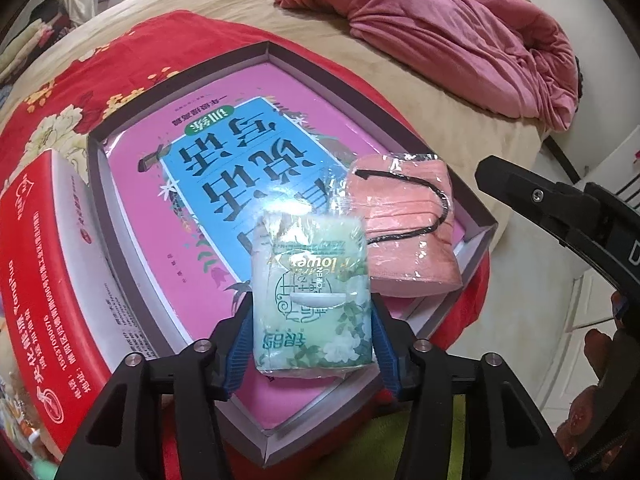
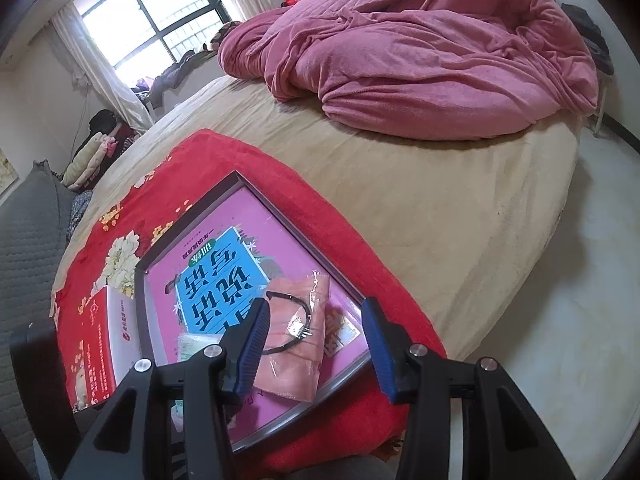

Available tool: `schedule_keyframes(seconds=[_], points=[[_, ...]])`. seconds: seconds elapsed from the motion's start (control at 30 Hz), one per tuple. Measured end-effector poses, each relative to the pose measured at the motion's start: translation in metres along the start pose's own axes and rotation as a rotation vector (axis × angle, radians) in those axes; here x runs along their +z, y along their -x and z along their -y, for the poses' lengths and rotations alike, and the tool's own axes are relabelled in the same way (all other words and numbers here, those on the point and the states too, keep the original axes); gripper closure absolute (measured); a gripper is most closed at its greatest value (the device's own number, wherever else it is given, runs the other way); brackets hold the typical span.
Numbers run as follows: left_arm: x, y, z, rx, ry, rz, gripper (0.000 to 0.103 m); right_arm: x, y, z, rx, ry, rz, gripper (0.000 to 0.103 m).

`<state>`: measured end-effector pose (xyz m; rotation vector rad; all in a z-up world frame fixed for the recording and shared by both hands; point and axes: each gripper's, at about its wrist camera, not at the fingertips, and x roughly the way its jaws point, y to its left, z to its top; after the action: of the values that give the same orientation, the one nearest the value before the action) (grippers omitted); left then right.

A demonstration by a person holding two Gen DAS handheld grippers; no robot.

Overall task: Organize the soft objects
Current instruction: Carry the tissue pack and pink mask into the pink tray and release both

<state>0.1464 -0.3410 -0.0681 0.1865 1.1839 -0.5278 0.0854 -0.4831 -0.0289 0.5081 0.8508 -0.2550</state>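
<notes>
while your left gripper (image 1: 314, 328) sits astride the tissue pack (image 1: 312, 300), note how it'll handle: light, squashy, slick plastic wrap, so it'll bulge and may slide if pinched at a corner. take it across the short width, mid-body, as the blue pads (image 1: 242, 344) are lined up now. in the left wrist view the pads look to be at the pack's sides w/ little or no squeeze; can't tell if they truly press, so treat it as not gripped.

pack looks: pale green/white, floral print, "flower" lettering, film a bit crinkled. it lies inside the shallow grey box (image 1: 98, 184), on top of the pink-and-blue book (image 1: 224, 168), near the box's near corner.

mask packet (image 1: 404, 224): salmon-pink masks in clear film, black ear loop showing. just beside the tissue pack, edges touching or overlapping, also on the book. floppy, v. light, film slippery; grab by the flat middle, not the loose film edge.

your right gripper (image 2: 316, 344): jaws apart, nothing clamped; mask packet (image 2: 296, 344) lies below and between the fingers, left pad (image 2: 252, 344) over its edge.

box sits on red floral cloth (image 1: 120, 48) on the bed; red carton (image 1: 44, 280) alongside it.

both soft items seem placed already, i reckon.
</notes>
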Motion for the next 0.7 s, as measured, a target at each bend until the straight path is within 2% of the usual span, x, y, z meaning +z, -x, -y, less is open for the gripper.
schedule_keyframes(seconds=[0.1,0.33,0.47,0.7], points=[[-0.001,0.000,0.001,0.003,-0.003,-0.001,0.046,0.000,0.003,0.000,-0.003,-0.001,0.004,0.050],[-0.003,0.007,0.002,-0.012,-0.007,0.008,0.042,0.001,0.009,0.003,-0.008,-0.002,0.015,0.049],[-0.006,0.017,0.003,-0.023,-0.012,0.026,0.034,0.002,0.012,0.001,-0.006,0.002,0.015,0.047],[-0.013,0.037,-0.004,-0.026,0.014,0.055,0.033,0.001,0.020,-0.007,-0.008,0.028,0.017,0.042]])
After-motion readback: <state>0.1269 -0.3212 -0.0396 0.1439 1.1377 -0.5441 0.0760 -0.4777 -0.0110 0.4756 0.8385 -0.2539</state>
